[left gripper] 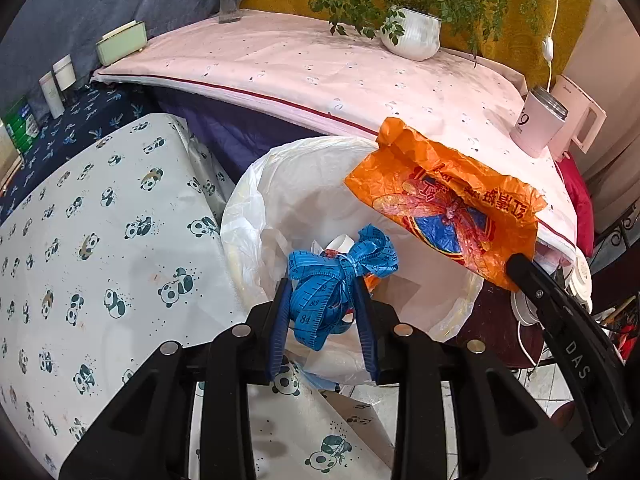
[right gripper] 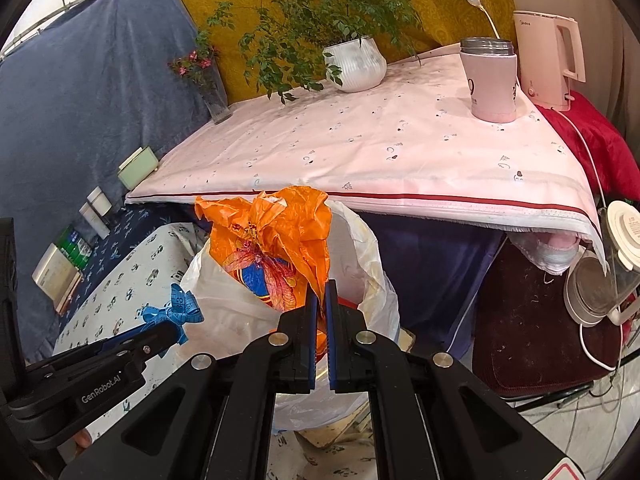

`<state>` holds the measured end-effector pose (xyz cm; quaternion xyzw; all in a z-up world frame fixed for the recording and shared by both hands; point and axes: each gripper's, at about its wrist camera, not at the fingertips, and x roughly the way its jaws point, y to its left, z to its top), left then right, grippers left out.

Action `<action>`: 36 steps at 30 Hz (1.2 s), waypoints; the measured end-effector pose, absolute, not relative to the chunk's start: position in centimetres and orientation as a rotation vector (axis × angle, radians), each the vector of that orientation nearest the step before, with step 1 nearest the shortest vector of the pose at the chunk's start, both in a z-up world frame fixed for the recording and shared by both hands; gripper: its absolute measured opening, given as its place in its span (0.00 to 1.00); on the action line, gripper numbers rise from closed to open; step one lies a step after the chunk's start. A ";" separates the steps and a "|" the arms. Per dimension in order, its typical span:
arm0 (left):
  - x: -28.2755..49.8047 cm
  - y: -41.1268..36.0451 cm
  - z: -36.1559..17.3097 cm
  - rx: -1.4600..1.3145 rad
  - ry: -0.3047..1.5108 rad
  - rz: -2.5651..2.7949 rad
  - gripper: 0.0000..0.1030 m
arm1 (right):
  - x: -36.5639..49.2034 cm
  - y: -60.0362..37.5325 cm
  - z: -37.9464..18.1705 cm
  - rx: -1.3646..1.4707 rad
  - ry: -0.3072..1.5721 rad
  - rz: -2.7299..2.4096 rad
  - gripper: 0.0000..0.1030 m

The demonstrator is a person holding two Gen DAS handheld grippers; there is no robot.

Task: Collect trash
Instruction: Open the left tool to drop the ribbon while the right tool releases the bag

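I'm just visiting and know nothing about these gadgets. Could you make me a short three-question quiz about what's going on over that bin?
1. True or false: the left gripper is shut on a bundled blue measuring tape.
2. What does the right gripper pinch? A) the pink mug B) an orange plastic bag C) the green box
3. Fill in: both items hang above a bin lined with a ____ plastic bag.

Key
1. True: the tape sits clamped between the blue pads.
2. B: the pads are closed on the bag's lower edge; the pink mug stands on the table.
3. White.
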<state>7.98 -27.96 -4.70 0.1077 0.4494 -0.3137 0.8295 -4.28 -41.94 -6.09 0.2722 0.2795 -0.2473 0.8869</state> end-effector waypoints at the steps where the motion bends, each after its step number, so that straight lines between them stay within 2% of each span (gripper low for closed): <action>1: 8.1 -27.9 -4.7 0.224 0.955 -0.667 0.30 | -4.3 -42.0 -6.1 0.566 0.581 -0.515 0.04; 3: 8.2 -27.9 -4.7 0.217 0.950 -0.662 0.32 | -4.2 -42.1 -6.2 0.568 0.583 -0.516 0.04; 5: 8.3 -27.7 -4.6 0.211 0.938 -0.641 0.51 | -4.0 -41.9 -6.2 0.568 0.586 -0.513 0.04; 7: 8.4 -27.4 -4.4 0.206 0.921 -0.629 0.56 | -3.8 -41.9 -6.2 0.566 0.589 -0.511 0.04; 30: 10.2 -24.5 -4.5 0.189 0.921 -0.573 0.56 | -0.1 -39.8 -6.4 0.536 0.618 -0.447 0.05; 36: 10.6 -23.8 -4.5 0.178 0.924 -0.559 0.56 | 0.6 -39.2 -6.4 0.523 0.627 -0.425 0.09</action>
